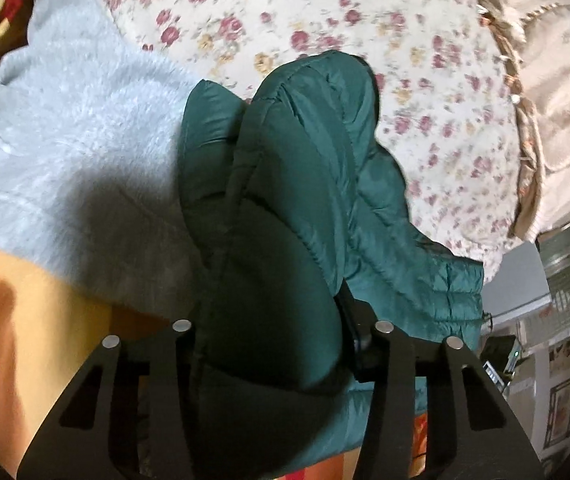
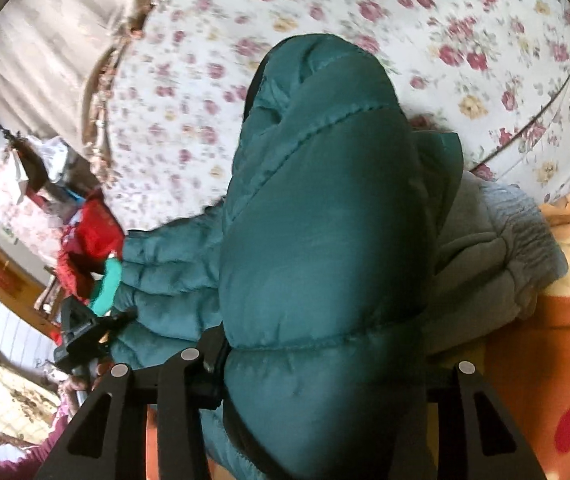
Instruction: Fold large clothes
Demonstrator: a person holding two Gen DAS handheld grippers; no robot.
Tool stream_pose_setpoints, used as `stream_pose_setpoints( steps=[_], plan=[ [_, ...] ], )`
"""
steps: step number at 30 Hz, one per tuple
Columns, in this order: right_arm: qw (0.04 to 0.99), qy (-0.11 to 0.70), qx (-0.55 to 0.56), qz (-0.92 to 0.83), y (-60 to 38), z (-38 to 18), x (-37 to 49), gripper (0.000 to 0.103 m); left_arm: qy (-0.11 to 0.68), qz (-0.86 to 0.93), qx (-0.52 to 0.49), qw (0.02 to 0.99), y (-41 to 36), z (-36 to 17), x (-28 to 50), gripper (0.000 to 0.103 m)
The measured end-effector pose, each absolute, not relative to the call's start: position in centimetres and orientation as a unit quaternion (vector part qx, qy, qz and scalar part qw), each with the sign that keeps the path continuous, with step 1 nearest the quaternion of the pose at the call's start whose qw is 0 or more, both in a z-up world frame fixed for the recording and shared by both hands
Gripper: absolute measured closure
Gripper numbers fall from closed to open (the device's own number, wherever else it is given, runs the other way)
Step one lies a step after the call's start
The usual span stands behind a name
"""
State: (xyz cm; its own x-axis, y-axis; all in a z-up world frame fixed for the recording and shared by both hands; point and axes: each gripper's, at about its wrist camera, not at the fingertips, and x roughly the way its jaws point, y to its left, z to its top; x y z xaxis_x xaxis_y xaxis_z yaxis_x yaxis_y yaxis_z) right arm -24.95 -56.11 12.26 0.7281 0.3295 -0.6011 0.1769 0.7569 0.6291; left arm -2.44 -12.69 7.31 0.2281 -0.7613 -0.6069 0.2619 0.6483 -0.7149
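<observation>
Apparently both grippers' fingers, left [image 1: 281,344] and right [image 2: 325,364], clamp the green puffer jacket [image 2: 317,208].

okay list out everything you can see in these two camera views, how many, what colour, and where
puffer jacket: one, dark green, bunched between both grippers, over the bed
fleece garment: one, pale blue-grey, on the bed beside the jacket
floral bedspread: one, white with pink and yellow flowers, beyond the jacket
blanket: one, orange with red and cream spots, under the fleece garment at the near edge
beige fringed cover: one, beyond the bedspread's edge
red cloth: one, off the bed among clutter, blurred
left gripper: one, black, gripping a jacket fold
right gripper: one, black, jacket bulging between its fingers
</observation>
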Motion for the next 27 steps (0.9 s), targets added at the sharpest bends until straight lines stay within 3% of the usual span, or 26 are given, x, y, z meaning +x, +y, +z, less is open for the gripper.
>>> stream_pose_setpoints(
  steps=[6, 11, 13, 14, 16, 18, 27],
  plan=[
    [0.858, 0.366, 0.352, 0.082, -53.3, 14.9, -29.3, 0.057, 0.524, -0.366, -0.214, 0.738, -9.1, 10.4, -6.6, 0.060],
    [0.837, 0.401, 0.364, 0.086, -51.5, 13.8, -33.1, 0.057, 0.549, -0.352, -0.192, 0.733, -6.4, 10.5, -9.8, 0.060],
    [0.835, 0.425, 0.346, 0.051, -50.8, 12.4, -33.7, 0.052, 0.556, -0.335, -0.174, 0.740, -6.0, 9.5, -10.5, 0.056],
    [0.832, 0.444, 0.333, 0.017, -50.6, 11.3, -33.7, 0.039, 0.558, -0.320, -0.168, 0.747, -5.9, 8.8, -10.6, 0.050],
    [0.828, 0.474, 0.299, -0.025, -50.1, 9.5, -33.2, 0.025, 0.560, -0.293, -0.147, 0.761, -6.2, 7.7, -10.7, 0.033],
    [0.835, 0.469, 0.285, -0.040, -49.6, 8.8, -32.8, 0.017, 0.551, -0.268, -0.130, 0.779, -6.4, 7.1, -10.8, 0.018],
    [0.865, 0.443, 0.200, -0.126, -47.0, 14.2, -33.8, 0.016, 0.473, -0.209, -0.037, 0.855, -6.4, 11.2, -14.7, 0.017]
  ],
)
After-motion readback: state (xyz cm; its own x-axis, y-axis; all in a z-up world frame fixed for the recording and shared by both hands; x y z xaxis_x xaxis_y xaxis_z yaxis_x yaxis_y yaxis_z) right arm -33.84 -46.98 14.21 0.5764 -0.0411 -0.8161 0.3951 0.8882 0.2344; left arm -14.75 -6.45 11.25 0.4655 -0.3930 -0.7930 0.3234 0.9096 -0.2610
